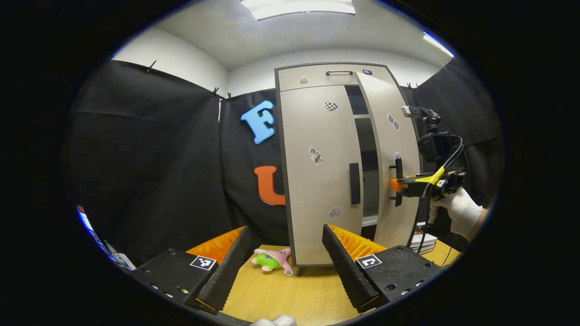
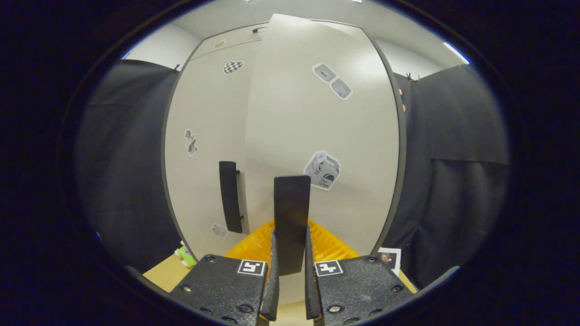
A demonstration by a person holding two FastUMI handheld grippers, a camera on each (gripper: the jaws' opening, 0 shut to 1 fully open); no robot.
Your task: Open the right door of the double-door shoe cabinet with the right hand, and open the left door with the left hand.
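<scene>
both grippers level: right gripper [image 2: 290, 253] clamps right door handle [image 2: 292, 222], left gripper [image 1: 285, 267] gapes empty.

The tall shoe cabinet [image 1: 317, 181] is pale beige with a dark grey frame. Its left door [image 1: 317, 149] carries a black bar handle [image 1: 355, 183], a black-and-white checkered sticker [image 1: 331, 106] and grey stickers; the right door [image 2: 321, 136] has a black handle [image 2: 291, 217] and white-grey box stickers. The worktop [image 1: 294, 299] is light wood-grain. On it, near the cabinet's foot, lies a pink and green plush toy [image 1: 272, 260]. The hand [image 1: 457, 208] wears a white glove. Black-and-white square markers sit on both gripper bodies.
</scene>
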